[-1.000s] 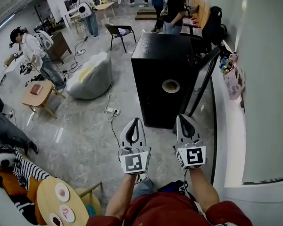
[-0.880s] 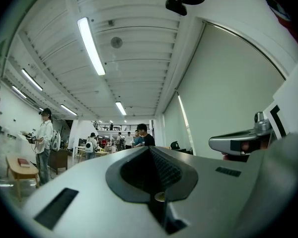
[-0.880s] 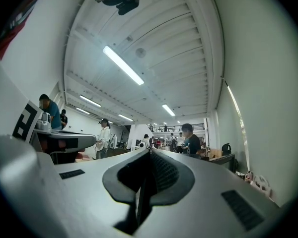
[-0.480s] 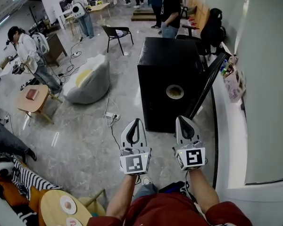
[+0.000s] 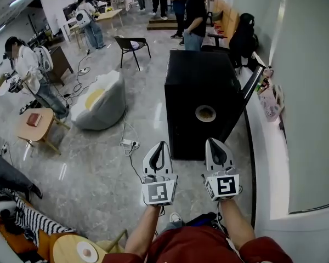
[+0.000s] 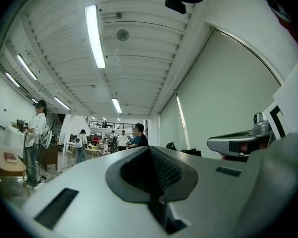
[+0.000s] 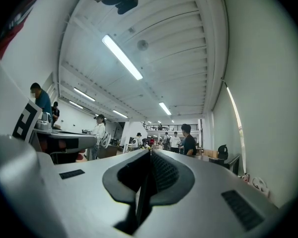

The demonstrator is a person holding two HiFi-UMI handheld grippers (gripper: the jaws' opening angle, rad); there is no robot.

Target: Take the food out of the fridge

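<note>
A black fridge (image 5: 200, 84) stands on the floor ahead of me, its thin black door (image 5: 247, 92) swung open to the right. A round bowl of pale food (image 5: 205, 113) shows against the fridge's black surface near its front edge. My left gripper (image 5: 158, 147) and right gripper (image 5: 216, 144) are held side by side, short of the fridge and pointing at it. Both are shut with nothing between their jaws. The left gripper view has the left gripper (image 6: 151, 150) tilted up at the ceiling, and the right gripper (image 7: 150, 152) looks up the same way.
A white ledge (image 5: 266, 147) runs along the wall on the right, with colourful packets (image 5: 270, 97) on it. A grey beanbag (image 5: 101, 100), a power strip with cable (image 5: 129, 144) and a black chair (image 5: 132, 45) lie left of the fridge. Several people stand further back.
The fridge and bowl have drawn nearer and shifted slightly right in the head view. Both grippers stay shut and side by side.
</note>
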